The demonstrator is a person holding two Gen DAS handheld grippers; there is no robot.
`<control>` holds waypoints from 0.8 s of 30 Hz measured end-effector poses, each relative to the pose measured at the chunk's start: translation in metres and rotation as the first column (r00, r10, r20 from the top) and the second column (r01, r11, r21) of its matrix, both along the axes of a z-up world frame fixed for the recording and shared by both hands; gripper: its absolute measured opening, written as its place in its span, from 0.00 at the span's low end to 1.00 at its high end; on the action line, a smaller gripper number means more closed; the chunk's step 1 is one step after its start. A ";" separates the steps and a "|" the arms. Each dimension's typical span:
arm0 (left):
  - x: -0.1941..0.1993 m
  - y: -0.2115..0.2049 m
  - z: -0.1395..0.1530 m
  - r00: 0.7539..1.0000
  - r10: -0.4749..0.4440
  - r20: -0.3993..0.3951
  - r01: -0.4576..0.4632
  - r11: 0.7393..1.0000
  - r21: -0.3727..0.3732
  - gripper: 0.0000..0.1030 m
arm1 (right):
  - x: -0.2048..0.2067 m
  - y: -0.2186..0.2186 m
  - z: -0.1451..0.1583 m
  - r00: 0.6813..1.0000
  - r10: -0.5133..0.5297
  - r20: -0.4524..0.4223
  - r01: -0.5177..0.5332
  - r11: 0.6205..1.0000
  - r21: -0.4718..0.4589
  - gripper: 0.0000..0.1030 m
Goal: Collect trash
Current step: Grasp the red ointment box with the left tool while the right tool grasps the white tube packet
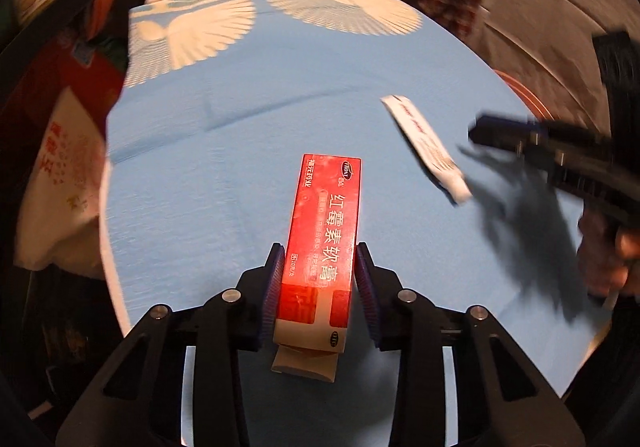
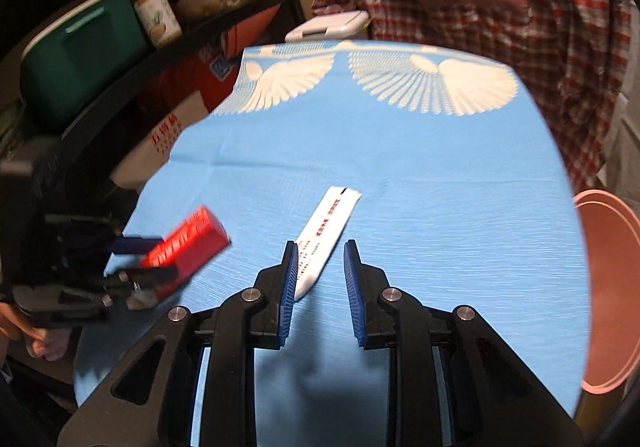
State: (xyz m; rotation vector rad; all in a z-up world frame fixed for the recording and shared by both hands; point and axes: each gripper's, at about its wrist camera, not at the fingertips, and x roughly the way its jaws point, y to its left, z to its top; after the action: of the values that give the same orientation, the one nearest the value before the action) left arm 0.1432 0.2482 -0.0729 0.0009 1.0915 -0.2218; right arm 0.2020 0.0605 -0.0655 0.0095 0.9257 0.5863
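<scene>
left tongs (image 1: 320,279) clamp the red box (image 1: 326,223); right tongs (image 2: 320,279) gape wide around the white tube (image 2: 326,235)

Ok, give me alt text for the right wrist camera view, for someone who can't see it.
The open right gripper hovers over a white tube lying on a blue tablecloth, the tube's near end between its fingers. At left, the left gripper holds a red box; a pink bin sits at right.

We are in a lived-in home: a red plaid shirt (image 2: 480,7) hangs behind our blue cloth-covered table (image 2: 400,175), and a dark shelf (image 2: 168,43) holds a green plastic box (image 2: 80,55), a labelled jar (image 2: 156,15) and stuffed bags (image 1: 64,167).
</scene>
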 end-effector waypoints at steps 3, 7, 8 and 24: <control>0.008 0.011 0.000 0.997 0.083 0.006 -0.082 0.997 -0.011 0.35 | 0.004 0.012 -0.008 1.000 0.015 -0.007 -0.015 1.000 -0.021 0.35; 0.017 0.019 0.000 0.985 0.171 0.007 -0.171 0.985 -0.037 0.35 | 0.007 0.024 -0.016 0.999 0.029 -0.016 -0.029 0.998 -0.058 0.40; 0.018 0.019 0.000 0.983 0.183 0.006 -0.183 0.982 -0.045 0.35 | 0.007 0.026 -0.017 0.999 0.029 -0.016 -0.030 0.997 -0.071 0.40; 0.027 0.010 -0.011 0.986 0.163 -0.021 -0.163 0.987 0.004 0.35 | 0.009 0.024 -0.025 1.000 0.030 -0.008 -0.031 0.982 -0.186 0.17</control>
State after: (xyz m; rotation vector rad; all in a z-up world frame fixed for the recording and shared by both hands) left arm 0.1697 0.2582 -0.0838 -0.0890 1.1074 -0.0733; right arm 0.2106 0.0847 -0.0903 -0.1713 0.9842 0.5263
